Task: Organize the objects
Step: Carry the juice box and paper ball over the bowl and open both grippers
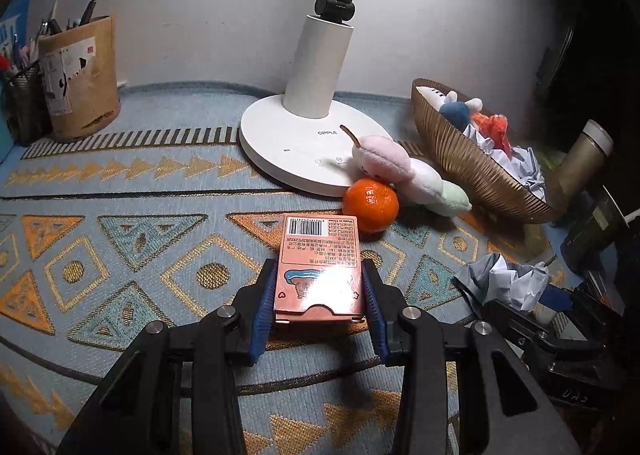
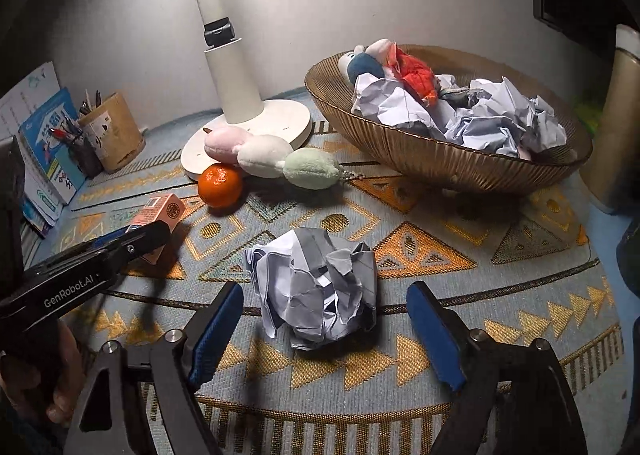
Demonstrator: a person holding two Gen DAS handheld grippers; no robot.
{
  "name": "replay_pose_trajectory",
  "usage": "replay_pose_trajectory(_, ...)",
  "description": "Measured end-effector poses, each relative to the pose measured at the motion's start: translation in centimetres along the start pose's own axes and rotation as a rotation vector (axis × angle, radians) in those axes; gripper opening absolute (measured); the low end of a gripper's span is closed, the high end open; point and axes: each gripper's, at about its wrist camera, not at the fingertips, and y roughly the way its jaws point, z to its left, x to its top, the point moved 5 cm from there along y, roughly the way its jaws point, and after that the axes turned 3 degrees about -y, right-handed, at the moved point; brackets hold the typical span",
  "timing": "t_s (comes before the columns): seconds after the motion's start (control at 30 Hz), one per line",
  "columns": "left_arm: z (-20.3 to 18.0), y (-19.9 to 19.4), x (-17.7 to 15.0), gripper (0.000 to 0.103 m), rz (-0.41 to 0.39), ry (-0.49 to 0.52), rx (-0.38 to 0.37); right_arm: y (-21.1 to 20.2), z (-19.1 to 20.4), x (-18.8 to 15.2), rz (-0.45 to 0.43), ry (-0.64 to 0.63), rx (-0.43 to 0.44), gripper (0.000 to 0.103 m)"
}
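My left gripper point(image 1: 320, 283) is shut on a small pink card box point(image 1: 320, 267), its blue pads pressed on both sides; the box rests on the patterned mat. The box also shows in the right wrist view point(image 2: 162, 215) with the left gripper's finger across it. My right gripper point(image 2: 324, 307) is open, its fingers on either side of a crumpled paper ball point(image 2: 316, 287) on the mat, not touching it. An orange point(image 1: 371, 205) lies just beyond the box, against a plush toy point(image 1: 408, 175). A ribbed brown bowl point(image 2: 440, 163) holds crumpled paper and small plush toys.
A white lamp base point(image 1: 292, 143) stands behind the orange. A brown pen holder point(image 1: 80, 75) and a mesh pen cup point(image 1: 24, 111) stand at the far left by books point(image 2: 48, 151). A metal flask point(image 1: 584, 159) stands right of the bowl.
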Motion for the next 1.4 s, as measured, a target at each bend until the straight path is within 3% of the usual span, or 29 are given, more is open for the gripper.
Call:
replay_pose_trajectory(0.07,0.2,0.1,0.1,0.037,0.001,-0.013,-0.004,0.0,0.2,-0.1,-0.006,-0.016,-0.013,0.055)
replay_pose_trajectory(0.27,-0.3,-0.4,-0.1,0.037,-0.025,0.013,0.004,-1.3,0.5,-0.1,-0.054,-0.033,0.004,0.053)
replay_pose_trajectory(0.4,-1.5,-1.1,-0.2,0.037,-0.030,0.061,0.011,-4.2,0.1,-0.4,-0.108,-0.001,0.064,0.052)
replay_pose_trajectory(0.53,-4.5,-3.1,1.6,0.037,-0.055,0.076,-0.087,-8.2,-2.4,1.7,-0.185,0.053,0.083,0.052)
replay_pose_trajectory(0.67,-9.7,-3.8,5.3,0.037,-0.085,0.152,-0.173,-11.1,-6.5,6.1,-0.286,0.103,0.019,0.052)
replay_pose_trajectory(0.77,-13.9,-2.8,7.9,0.037,-0.114,0.241,-0.184,-9.9,-9.9,9.4,-0.283,0.175,-0.032,0.052)
replay_pose_trajectory(1.0,-19.5,2.8,12.8,0.037,-0.124,0.300,-0.230,-3.3,-16.2,14.9,-0.201,0.390,0.024,0.052)
replay_pose_trajectory(1.1,-20.3,5.5,14.3,0.040,-0.107,0.289,-0.259,-1.1,-17.1,16.7,-0.179,0.409,0.023,0.054)
replay_pose_trajectory(1.17,-20.3,6.7,14.8,0.051,-0.090,0.279,-0.272,-0.1,-17.3,17.5,-0.181,0.388,0.012,0.061)
replay_pose_trajectory(1.23,-19.9,7.3,14.9,0.052,-0.071,0.256,-0.280,0.2,-17.6,17.6,-0.175,0.388,-0.003,0.069)
replay_pose_trajectory(1.4,-18.0,5.2,14.3,0.052,-0.078,0.244,-0.277,-1.1,-16.6,16.0,-0.170,0.391,0.030,0.069)
